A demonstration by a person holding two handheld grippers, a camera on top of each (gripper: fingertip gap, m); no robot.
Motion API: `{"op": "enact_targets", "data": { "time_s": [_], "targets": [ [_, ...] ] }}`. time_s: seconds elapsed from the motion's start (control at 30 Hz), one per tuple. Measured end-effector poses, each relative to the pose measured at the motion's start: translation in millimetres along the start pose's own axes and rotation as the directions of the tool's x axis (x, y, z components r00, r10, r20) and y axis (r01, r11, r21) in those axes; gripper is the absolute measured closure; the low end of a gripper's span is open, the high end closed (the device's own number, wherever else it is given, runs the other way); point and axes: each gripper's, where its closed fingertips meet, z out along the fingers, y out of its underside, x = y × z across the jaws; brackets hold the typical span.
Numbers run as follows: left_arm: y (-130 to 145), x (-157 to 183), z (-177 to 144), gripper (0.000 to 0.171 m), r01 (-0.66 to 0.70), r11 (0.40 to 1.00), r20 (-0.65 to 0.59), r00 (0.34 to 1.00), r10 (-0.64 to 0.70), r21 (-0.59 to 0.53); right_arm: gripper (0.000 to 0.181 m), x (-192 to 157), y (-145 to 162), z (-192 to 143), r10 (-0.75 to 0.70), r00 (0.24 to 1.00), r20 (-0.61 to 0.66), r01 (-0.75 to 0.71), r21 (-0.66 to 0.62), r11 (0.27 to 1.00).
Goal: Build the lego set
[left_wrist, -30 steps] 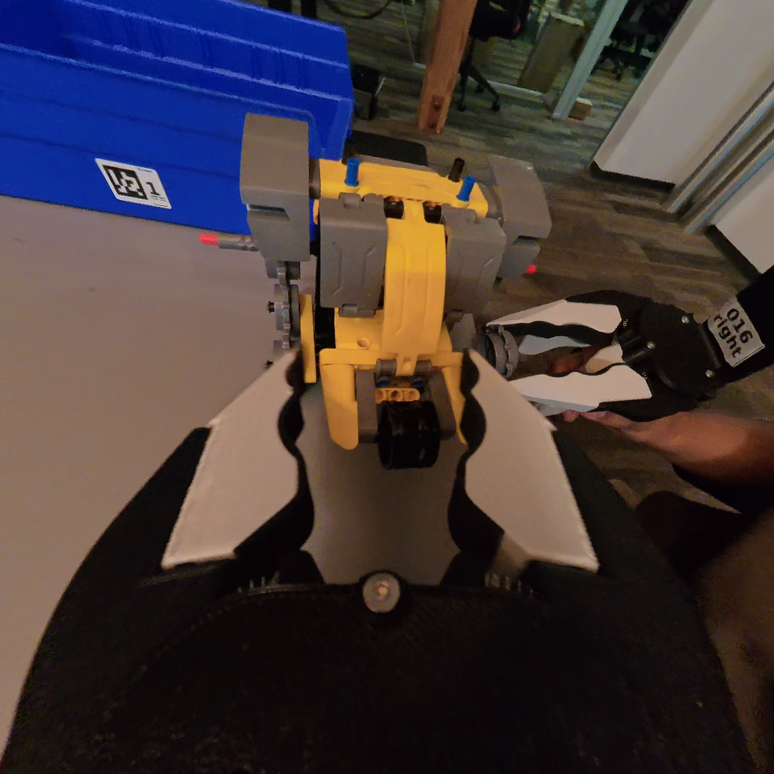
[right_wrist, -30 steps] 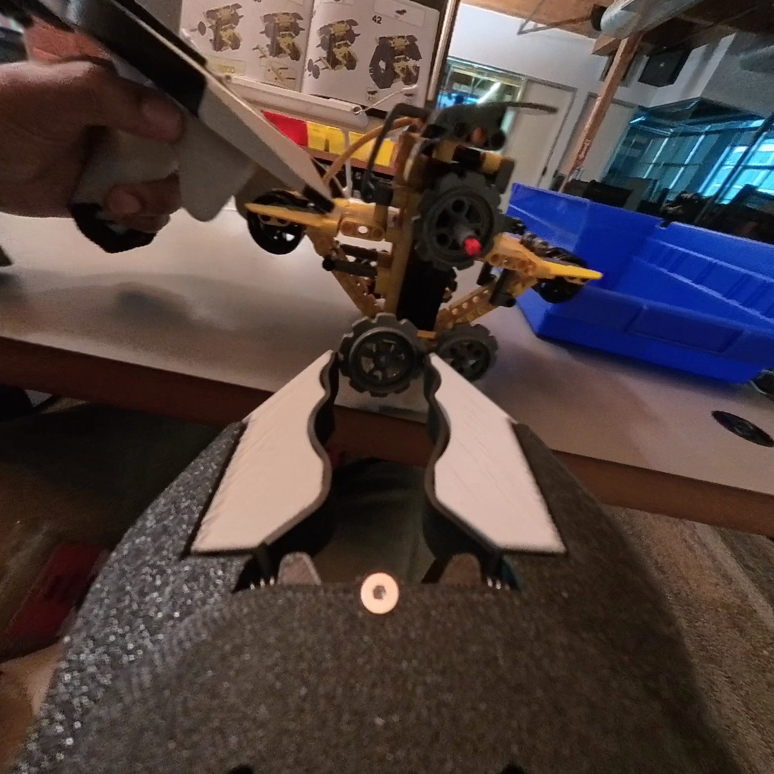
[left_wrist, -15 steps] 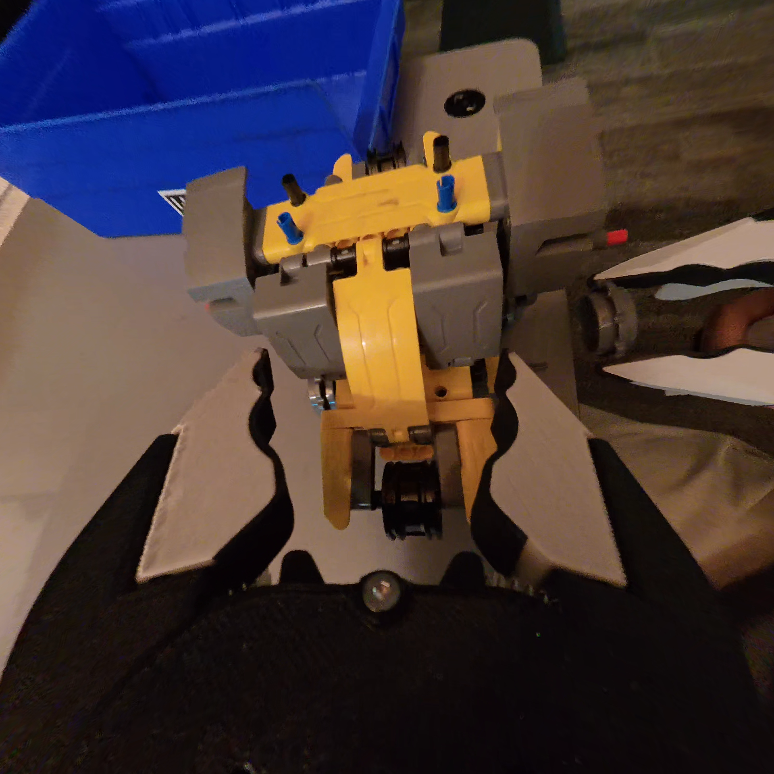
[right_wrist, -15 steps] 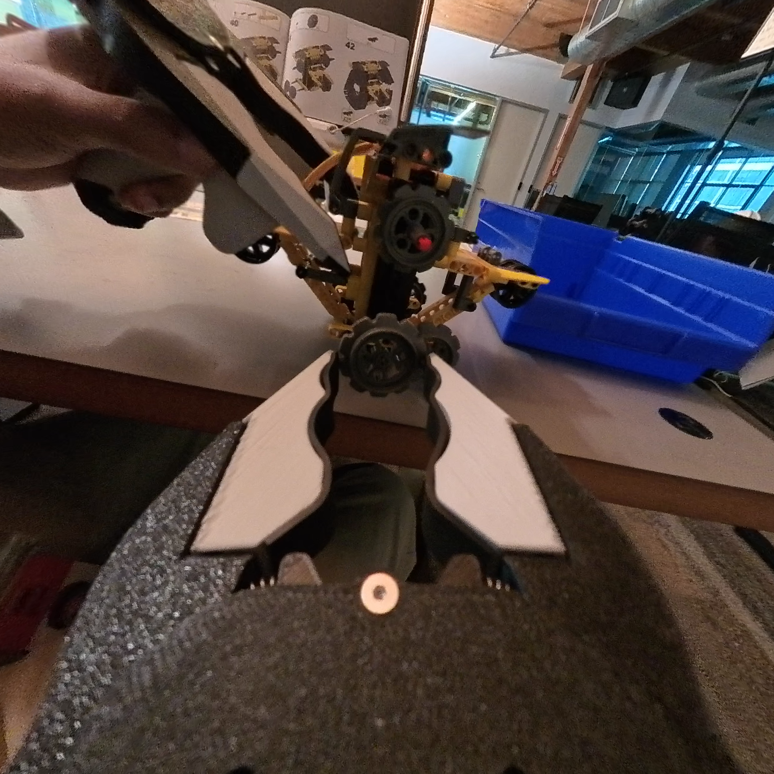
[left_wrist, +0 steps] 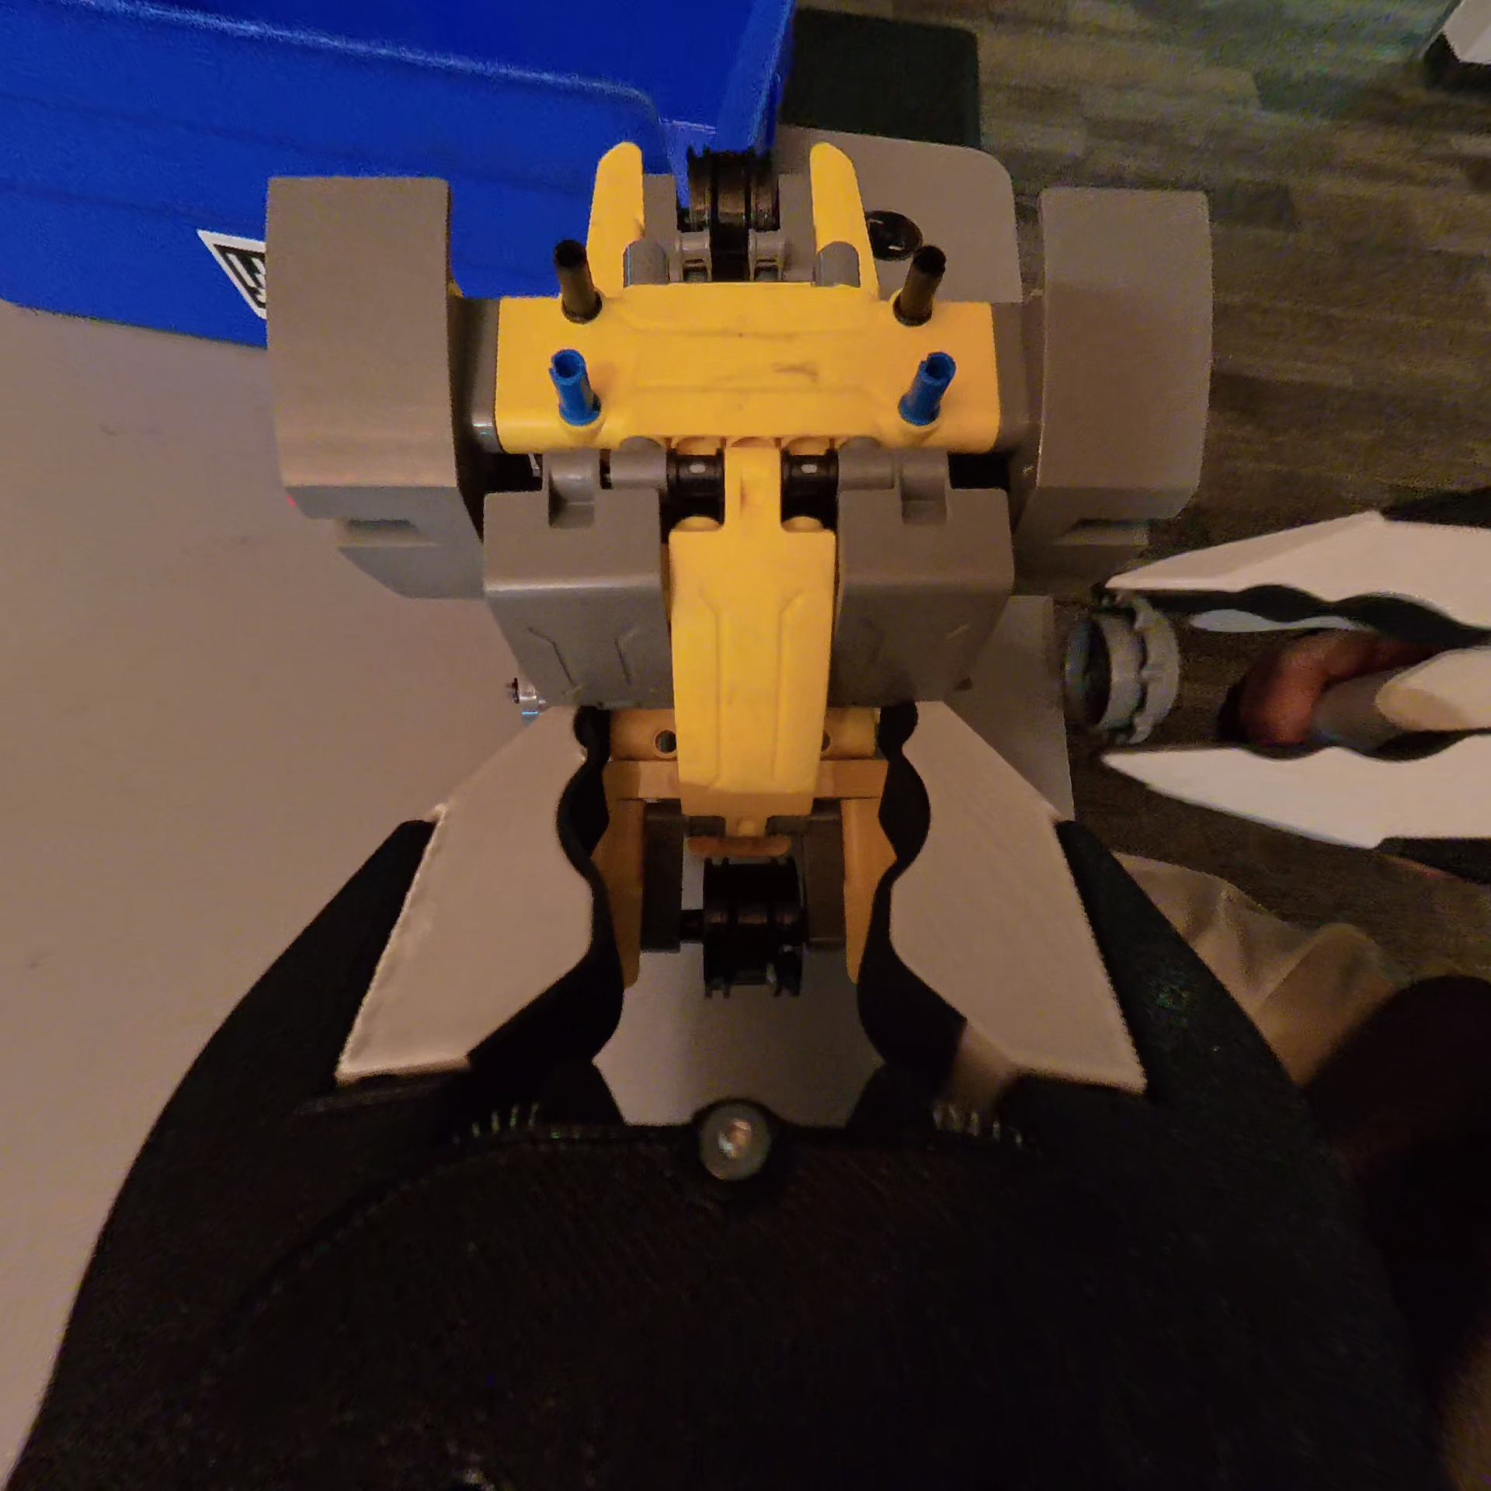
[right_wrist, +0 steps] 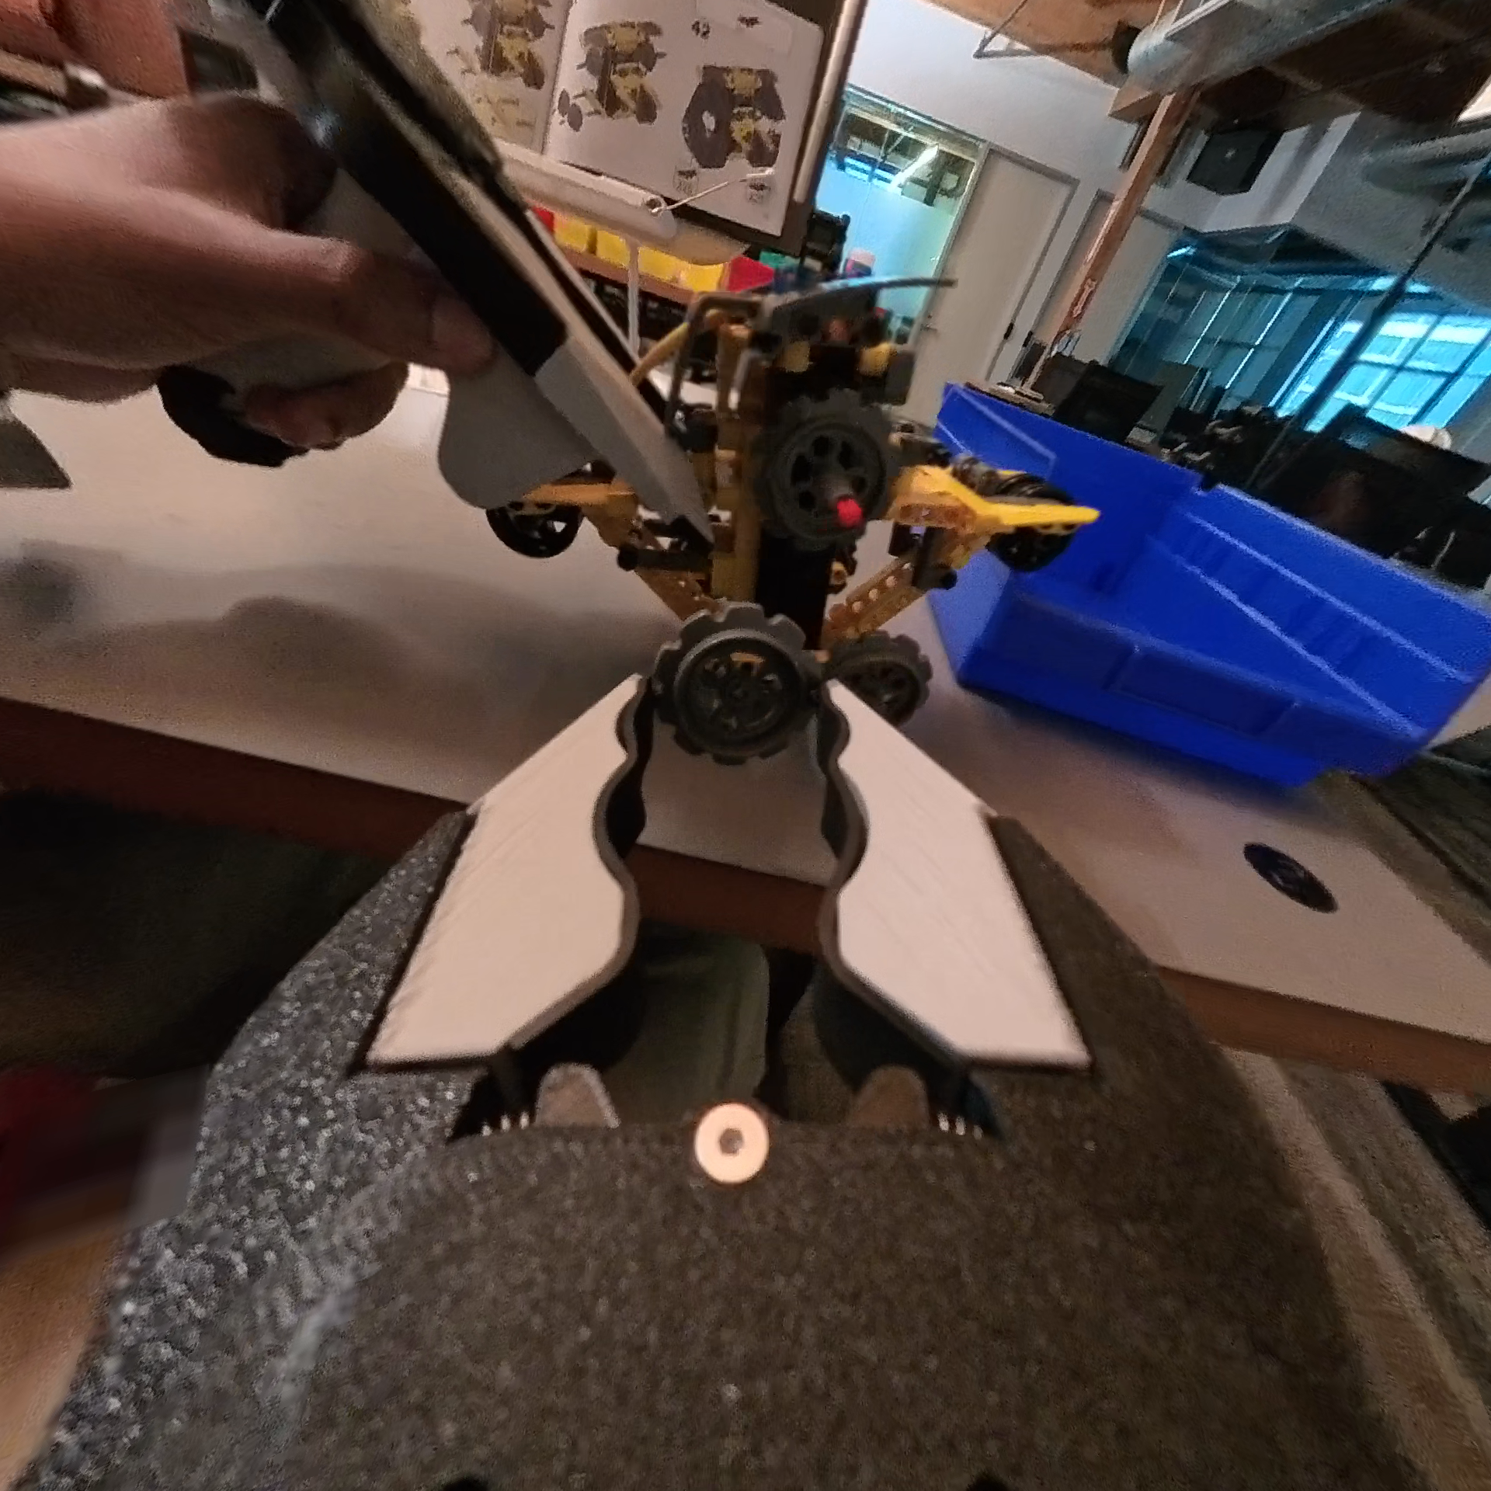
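Fingers of the left gripper [left_wrist: 742, 774] press in on both sides of the yellow front of a yellow-and-grey plastic brick-built vehicle [left_wrist: 738, 452], gripping it over the grey tabletop [left_wrist: 185, 726] near the corner. The right gripper [right_wrist: 732, 710] clamps a loose dark grey knobbly toy wheel [right_wrist: 730, 695], held just off the vehicle's right side by the table edge. A blue plastic storage bin [right_wrist: 1194, 613] sits on the table behind the vehicle. A person's hand [right_wrist: 202, 266] holds the left gripper's handle.
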Motion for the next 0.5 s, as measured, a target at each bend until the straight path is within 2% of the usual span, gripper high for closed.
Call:
{"op": "enact_targets", "data": {
  "time_s": [0.1,0.2,0.3,0.5],
  "targets": [
    [-1,0,0,0.108,0.001,1.000,-0.001,1.000,-0.001,0.007,0.141,-6,5,7,-0.061,0.998,-0.002,0.061,-0.026,0.998],
    [-1,0,-3,0.108,0.038,0.999,-0.026,0.999,-0.037,0.035,0.141,-7,8,9,-0.057,0.998,0.004,0.057,-0.037,0.998],
    [-2,0,-10,0.108,0.104,0.993,-0.079,0.992,-0.099,0.061,0.141,-3,4,9,-0.057,0.998,0.004,0.057,-0.027,0.998],
    [4,-1,-23,0.108,0.146,0.987,-0.104,0.985,-0.139,0.069,0.141,-9,-9,13,-0.079,0.996,0.048,0.080,-0.007,0.997]
  ]
}}
